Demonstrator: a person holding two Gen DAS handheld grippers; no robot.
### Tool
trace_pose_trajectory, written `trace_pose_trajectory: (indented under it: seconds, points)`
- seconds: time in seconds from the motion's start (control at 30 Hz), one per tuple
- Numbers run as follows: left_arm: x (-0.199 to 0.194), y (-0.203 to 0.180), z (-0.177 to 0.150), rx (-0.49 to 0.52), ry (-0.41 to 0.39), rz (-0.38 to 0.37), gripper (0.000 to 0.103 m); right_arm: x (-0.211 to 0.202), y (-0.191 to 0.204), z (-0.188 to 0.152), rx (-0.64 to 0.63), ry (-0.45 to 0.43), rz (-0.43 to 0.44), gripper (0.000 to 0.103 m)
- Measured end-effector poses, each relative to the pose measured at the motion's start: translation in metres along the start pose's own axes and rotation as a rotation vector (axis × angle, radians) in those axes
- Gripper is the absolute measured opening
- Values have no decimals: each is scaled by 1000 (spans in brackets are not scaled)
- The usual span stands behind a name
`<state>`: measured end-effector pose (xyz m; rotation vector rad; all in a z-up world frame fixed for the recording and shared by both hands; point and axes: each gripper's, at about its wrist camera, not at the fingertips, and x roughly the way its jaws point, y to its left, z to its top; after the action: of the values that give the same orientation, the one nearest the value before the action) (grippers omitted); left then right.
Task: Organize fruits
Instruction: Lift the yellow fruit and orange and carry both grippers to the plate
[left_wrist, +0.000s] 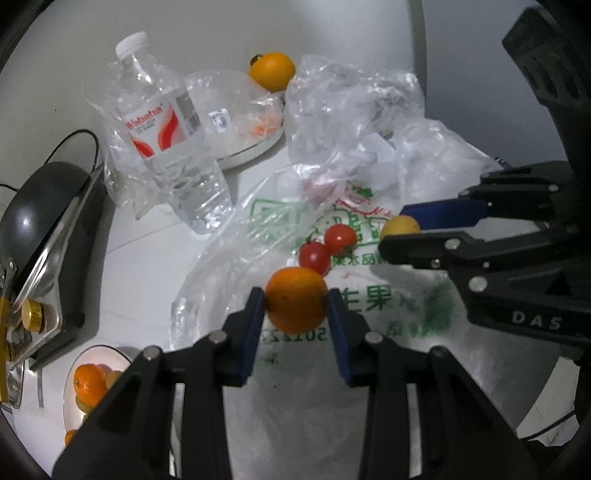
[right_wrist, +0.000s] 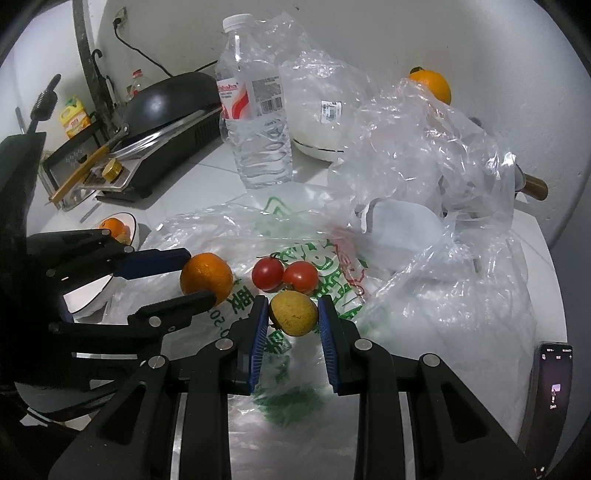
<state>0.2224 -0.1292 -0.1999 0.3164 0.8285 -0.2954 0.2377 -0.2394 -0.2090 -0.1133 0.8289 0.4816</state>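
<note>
L tongs (left_wrist: 296, 301) grip 1 orange (left_wrist: 296, 300), R tongs (right_wrist: 293, 312) grip 1 yellow fruit (right_wrist: 293, 313); 2 tomatoes (right_wrist: 284, 275) beside.

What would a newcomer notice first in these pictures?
Two grippers work side by side over a printed plastic bag: the left gripper is shut on an orange, the right gripper on a yellow fruit. Two tomatoes lie between them; a water bottle stands behind.
</note>
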Motion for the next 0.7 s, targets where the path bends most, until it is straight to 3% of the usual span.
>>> trace_pose_trajectory:
  seconds: [0.7]
  points:
    - [-66,22,-29,-64,-101,-5,35,-31,56,4,-69,-32,-21,29]
